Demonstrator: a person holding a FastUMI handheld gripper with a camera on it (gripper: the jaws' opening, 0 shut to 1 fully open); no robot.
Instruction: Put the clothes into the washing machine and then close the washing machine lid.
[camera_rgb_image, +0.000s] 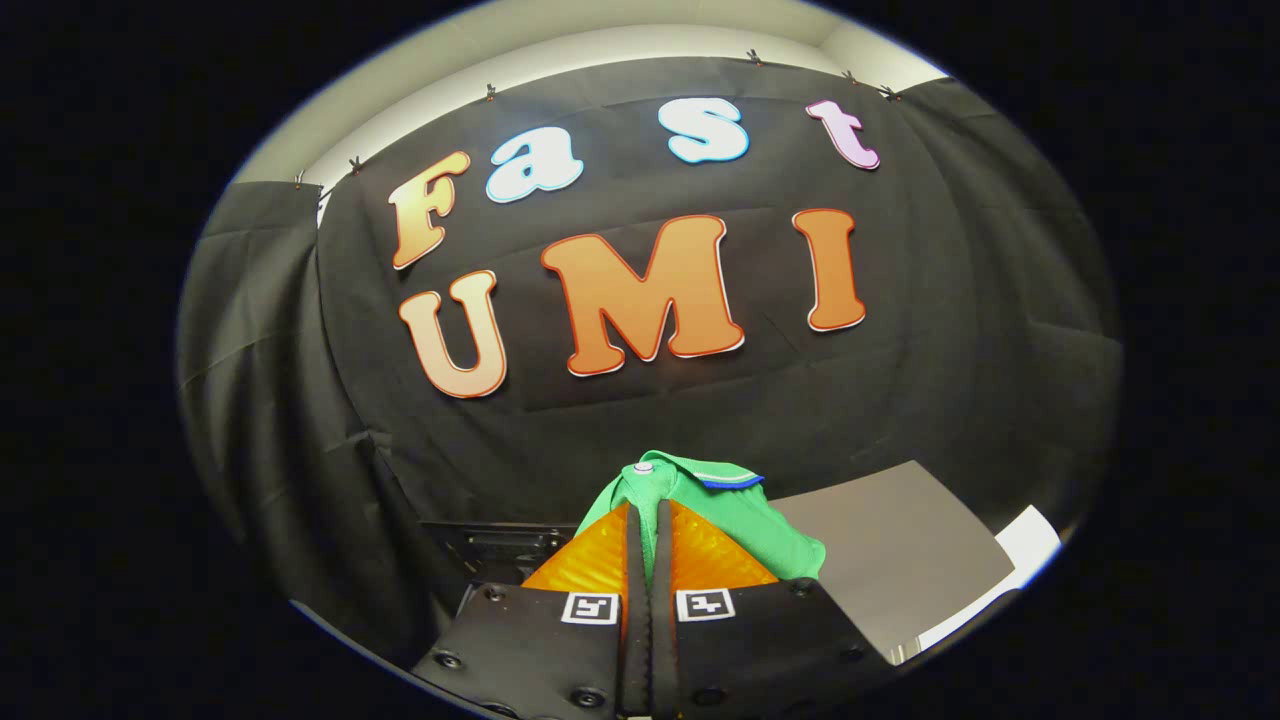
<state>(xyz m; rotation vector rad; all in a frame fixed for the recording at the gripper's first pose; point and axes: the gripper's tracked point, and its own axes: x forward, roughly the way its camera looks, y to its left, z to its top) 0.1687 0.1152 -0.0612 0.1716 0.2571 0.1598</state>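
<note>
Jaws (648, 520) pinching green garment (735, 515), blue-trimmed collar, white button

You have one gripper (648, 515) in hand, its two fingers (590, 560) pressed together on one green garment (735, 510). That garment carries one white button (644, 466) and one blue-trimmed collar edge (732, 481). Count two square markers (589, 607), one per finger. One grey panel (890, 560) lies beside the garment, past the fingers.
</note>
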